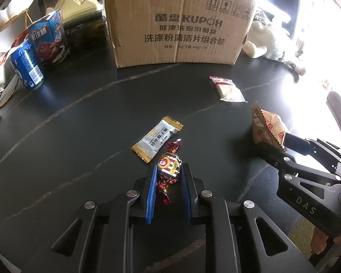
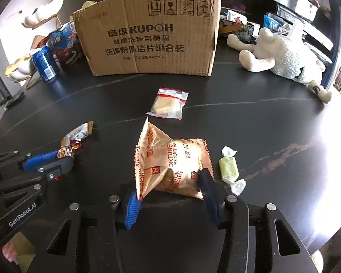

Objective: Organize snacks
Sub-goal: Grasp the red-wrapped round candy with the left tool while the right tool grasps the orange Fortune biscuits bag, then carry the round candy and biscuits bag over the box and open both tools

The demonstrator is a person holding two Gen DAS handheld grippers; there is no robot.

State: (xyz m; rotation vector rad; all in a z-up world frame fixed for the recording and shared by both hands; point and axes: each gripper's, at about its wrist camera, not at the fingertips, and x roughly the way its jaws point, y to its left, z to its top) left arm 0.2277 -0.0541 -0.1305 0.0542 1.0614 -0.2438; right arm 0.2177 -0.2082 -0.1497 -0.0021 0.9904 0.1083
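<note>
Right wrist view: the cardboard box (image 2: 147, 34) stands upper centre on your desk (image 2: 261, 136). Your right claw (image 2: 170, 195) grips the fortune biscuit packet (image 2: 170, 166) at centre; your left claw (image 1: 169, 182) clasps the foil candy (image 1: 169, 166).

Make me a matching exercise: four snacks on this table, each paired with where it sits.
Snacks:
1. striped candy
2. biscuit bag
3. green candy
4. clear bag

Places:
A. on the table in front of the box
B. between the left gripper fingers
C. between the right gripper fingers
D. on the table, right of the biscuit bag

Pairs: 1-B, 2-C, 3-D, 4-A
</note>
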